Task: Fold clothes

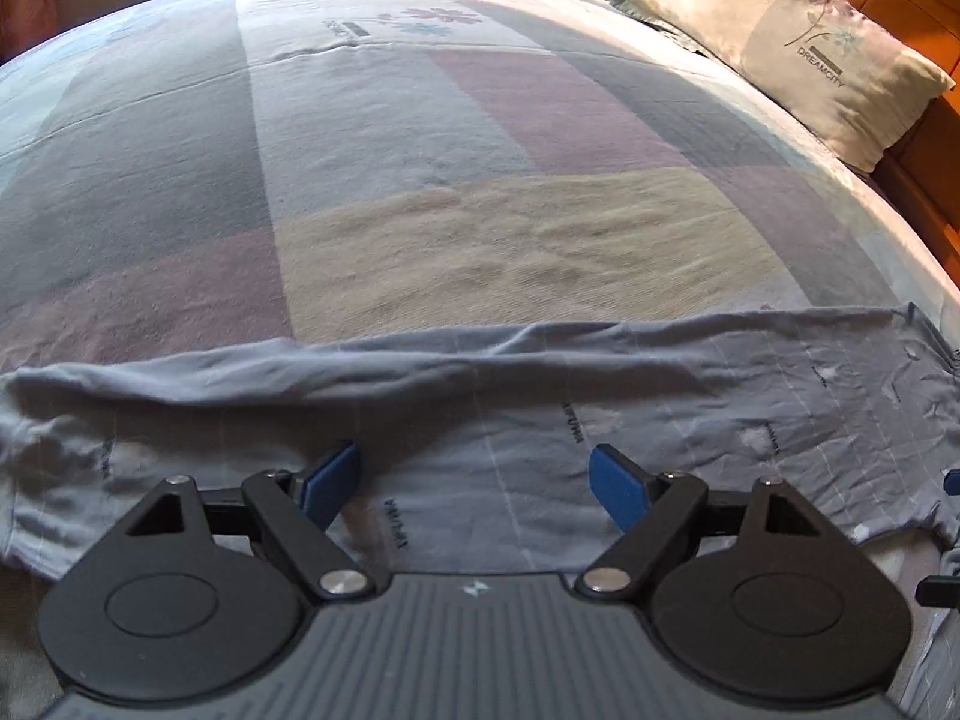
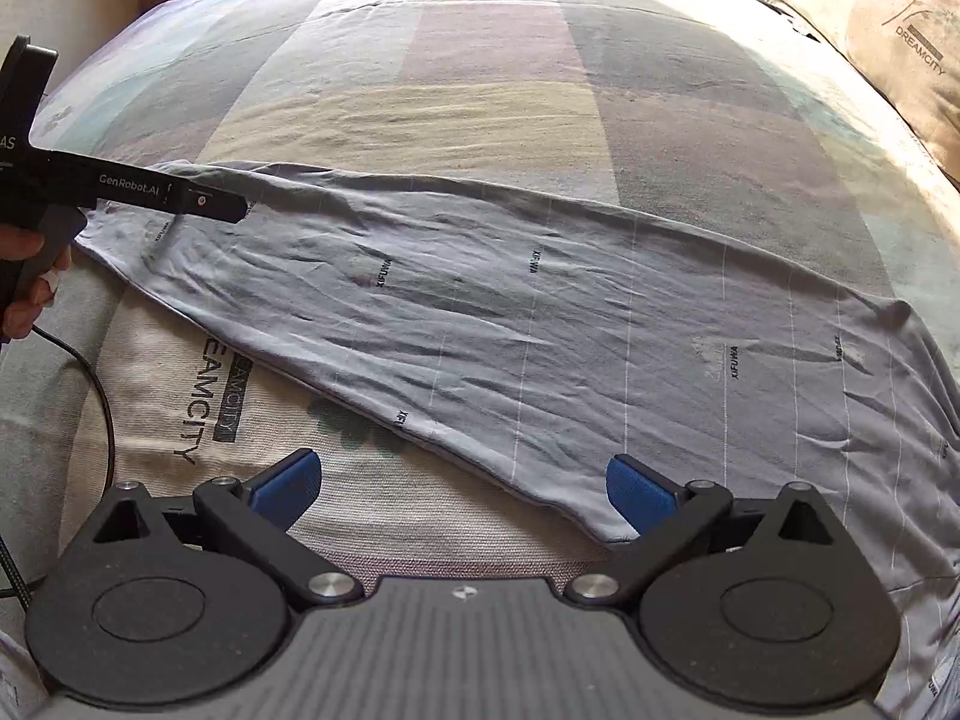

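We hover both grippers, left gripper (image 1: 477, 486) and right gripper (image 2: 462, 489), fingers wide and empty, over the shirt (image 2: 540, 330) flattened on the bed (image 2: 510, 108) for folding.

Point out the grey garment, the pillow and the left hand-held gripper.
grey garment (image 2: 540, 324): right wrist view, middle of cloth.
pillow (image 1: 798, 42): left wrist view, printed face.
left hand-held gripper (image 1: 477, 483): left wrist view, between fingertips.

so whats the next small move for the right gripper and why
Probably lower the right gripper and close on the grey garment at its near edge. The gripper is open and empty, the cloth lies flat on the bed, and that edge passes between its fingers.
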